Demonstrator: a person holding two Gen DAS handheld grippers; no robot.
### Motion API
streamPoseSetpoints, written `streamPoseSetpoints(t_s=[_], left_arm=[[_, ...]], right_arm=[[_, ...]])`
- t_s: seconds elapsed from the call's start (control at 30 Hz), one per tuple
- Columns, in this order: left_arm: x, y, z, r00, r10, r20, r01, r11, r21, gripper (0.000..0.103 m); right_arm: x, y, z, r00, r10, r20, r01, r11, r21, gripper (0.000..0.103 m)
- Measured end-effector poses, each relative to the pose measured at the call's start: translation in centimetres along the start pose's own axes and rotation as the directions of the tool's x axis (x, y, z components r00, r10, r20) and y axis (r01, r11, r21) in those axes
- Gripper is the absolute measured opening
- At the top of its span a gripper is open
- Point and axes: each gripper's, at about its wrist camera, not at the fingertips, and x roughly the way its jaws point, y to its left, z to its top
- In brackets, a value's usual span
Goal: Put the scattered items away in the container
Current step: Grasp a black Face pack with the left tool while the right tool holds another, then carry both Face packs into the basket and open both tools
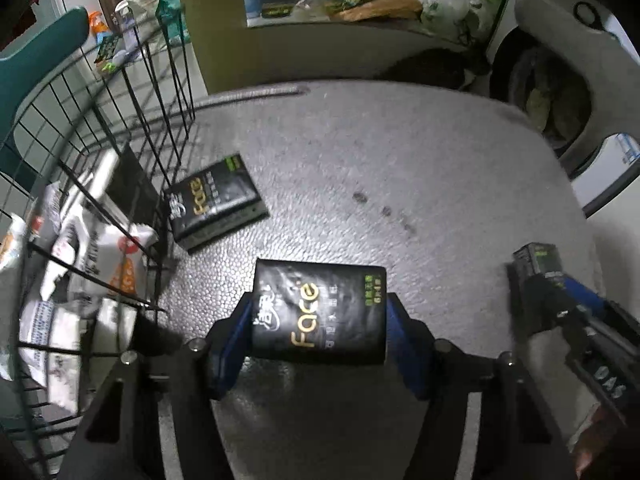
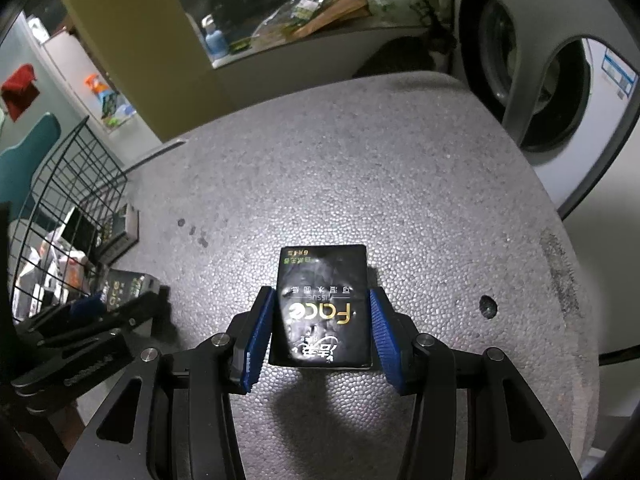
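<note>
Two black "Face" tissue packs sit between blue-padded grippers on the foam table, beside the wire basket.

The left gripper (image 1: pixel 319 320) pinches its black tissue pack (image 1: pixel 320 314) by both sides, near the basket (image 1: pixel 96 168); a third pack (image 1: pixel 216 202) lies just beside the mesh. The right gripper (image 2: pixel 322 330) brackets another pack (image 2: pixel 322 306) lying flat on the table (image 2: pixel 400 184), pads seemingly just clear. Only the left view shows white packets (image 1: pixel 96 256) inside the basket.

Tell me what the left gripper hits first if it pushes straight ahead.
The left gripper already has a black tissue pack between its fingers. Beyond it, probably bare foam tabletop; the second pack lies left of that line, though depth is unclear.
</note>
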Motion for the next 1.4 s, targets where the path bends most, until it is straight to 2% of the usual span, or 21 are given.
streamPoseSetpoints(t_s=[0.17,0.33,0.53,0.73,0.87,1.1,1.2,1.3,1.4], left_arm=[[-4.6,0.3,0.3,0.998,-0.040,0.052,0.040,0.999,-0.003,0.068],[-9.3,2.5,1.6,0.992,-0.068,0.102,0.071,0.997,-0.030,0.068],[-13.7,9.7,2.4,0.993,0.001,0.118,0.011,0.995,-0.103,0.068],[-14.4,17.5,2.3,0.993,0.080,0.085,-0.063,0.981,-0.186,0.068],[-13.4,20.6,2.1,0.996,0.083,0.043,-0.070,0.970,-0.234,0.068],[-12.2,22.3,1.5,0.997,0.069,0.029,-0.059,0.962,-0.266,0.069],[-12.2,22.3,1.2,0.996,0.072,0.044,-0.057,0.959,-0.278,0.069],[-12.4,22.8,1.3,0.996,0.067,0.060,-0.046,0.956,-0.289,0.073],[-12.7,23.0,1.3,0.996,0.061,0.064,-0.040,0.956,-0.290,0.073]], right_arm=[[-2.2,1.4,0.6,0.999,0.010,0.035,-0.010,1.000,-0.016,0.048],[-5.6,5.1,1.9,0.995,0.049,0.087,-0.043,0.997,-0.069,0.048],[-9.4,13.6,4.0,0.985,0.126,0.118,-0.099,0.972,-0.215,0.048],[-9.7,23.5,4.6,0.980,0.194,0.044,-0.164,0.911,-0.378,0.048],[-7.9,27.6,4.3,0.979,0.203,-0.024,-0.194,0.883,-0.426,0.048],[-6.4,29.6,3.5,0.979,0.196,-0.058,-0.201,0.869,-0.452,0.048],[-6.5,29.4,3.4,0.981,0.187,-0.049,-0.188,0.866,-0.463,0.048],[-6.6,29.3,3.6,0.984,0.177,-0.034,-0.172,0.868,-0.466,0.054],[-6.7,28.8,4.1,0.980,0.195,-0.040,-0.192,0.873,-0.448,0.055]])
